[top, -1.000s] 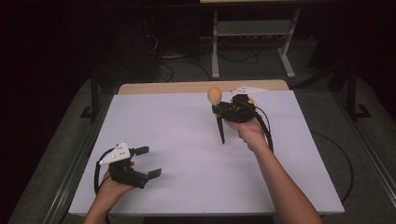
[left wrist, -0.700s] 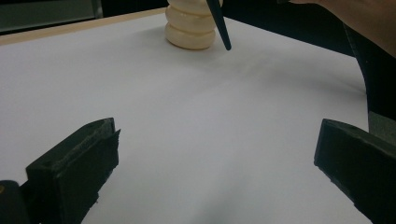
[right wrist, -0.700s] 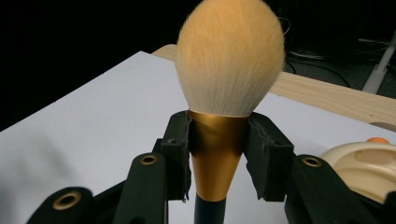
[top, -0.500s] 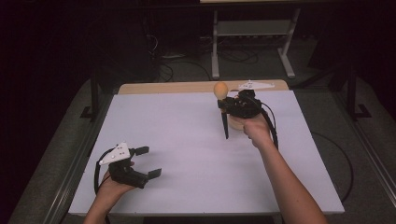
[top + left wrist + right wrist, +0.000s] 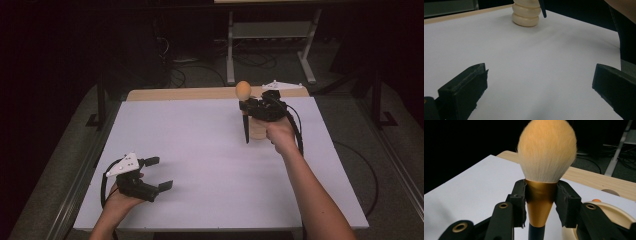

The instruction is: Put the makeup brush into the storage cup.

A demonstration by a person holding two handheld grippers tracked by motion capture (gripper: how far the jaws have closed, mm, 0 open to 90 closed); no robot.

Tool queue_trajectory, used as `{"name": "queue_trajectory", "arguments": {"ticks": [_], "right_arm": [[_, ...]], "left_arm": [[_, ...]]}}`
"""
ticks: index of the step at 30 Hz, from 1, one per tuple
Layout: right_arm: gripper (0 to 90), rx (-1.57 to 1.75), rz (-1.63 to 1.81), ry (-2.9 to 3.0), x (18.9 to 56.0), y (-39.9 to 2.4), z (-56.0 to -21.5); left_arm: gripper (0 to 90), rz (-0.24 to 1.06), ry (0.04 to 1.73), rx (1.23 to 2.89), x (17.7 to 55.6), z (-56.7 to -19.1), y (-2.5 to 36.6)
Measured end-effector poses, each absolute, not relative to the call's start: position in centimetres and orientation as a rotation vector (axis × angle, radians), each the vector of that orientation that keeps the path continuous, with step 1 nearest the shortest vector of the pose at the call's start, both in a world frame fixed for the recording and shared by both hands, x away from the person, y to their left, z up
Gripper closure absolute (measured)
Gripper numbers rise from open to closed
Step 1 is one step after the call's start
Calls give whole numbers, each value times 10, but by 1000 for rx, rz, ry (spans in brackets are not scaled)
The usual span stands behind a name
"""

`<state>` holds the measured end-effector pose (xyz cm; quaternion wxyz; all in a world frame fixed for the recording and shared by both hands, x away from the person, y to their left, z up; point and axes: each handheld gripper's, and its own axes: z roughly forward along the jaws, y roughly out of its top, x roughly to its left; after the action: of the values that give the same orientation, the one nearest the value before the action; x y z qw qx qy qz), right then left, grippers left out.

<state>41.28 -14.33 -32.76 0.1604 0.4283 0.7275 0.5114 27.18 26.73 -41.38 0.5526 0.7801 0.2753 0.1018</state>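
A makeup brush (image 5: pixel 243 91) with a fluffy orange head, a gold ferrule (image 5: pixel 539 197) and a dark handle stands upright, bristles up. My right gripper (image 5: pixel 246 106) is shut on its ferrule, both pads pressing the gold part. The handle tip hangs just above the white table, beside a cream ribbed holder (image 5: pixel 526 15) that shows in the high view (image 5: pixel 258 129) partly behind the hand. My left gripper (image 5: pixel 159 173) rests open near the table's front left, nothing between its jaws; its two black fingers (image 5: pixel 464 91) frame bare table.
The white tabletop (image 5: pixel 200 150) has a wooden strip (image 5: pixel 180 93) along its far edge. A metal stand (image 5: pixel 270 35) and cables lie on the dark floor beyond. The cream holder's rim (image 5: pixel 614 215) sits to the lower right of the right gripper's jaws.
My right gripper has carried the brush a little farther back and to the right, and slightly higher. The left gripper has stayed where it was.
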Motion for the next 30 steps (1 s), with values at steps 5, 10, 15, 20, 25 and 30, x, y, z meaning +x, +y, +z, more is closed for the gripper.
{"name": "queue_trajectory", "arguments": {"ticks": [5, 10, 15, 20, 25, 30], "right_arm": [[611, 1231, 1459, 2059, 415, -147, -324], [611, 1235, 1457, 2043, 417, -150, -320], [612, 1242, 1455, 2026, 419, -154, -316], [611, 1249, 1448, 2008, 421, -157, -311], [611, 1261, 1446, 1987, 425, -161, -309], [611, 1271, 1442, 1970, 428, -164, -306]], "left_arm": [[0, 241, 650, 1844, 272, -414, 267], [0, 239, 653, 1840, 272, -414, 267], [0, 239, 651, 1841, 272, -414, 267], [0, 237, 654, 1838, 272, -414, 267], [0, 236, 655, 1836, 272, -414, 267], [0, 235, 655, 1836, 272, -414, 267]]}}
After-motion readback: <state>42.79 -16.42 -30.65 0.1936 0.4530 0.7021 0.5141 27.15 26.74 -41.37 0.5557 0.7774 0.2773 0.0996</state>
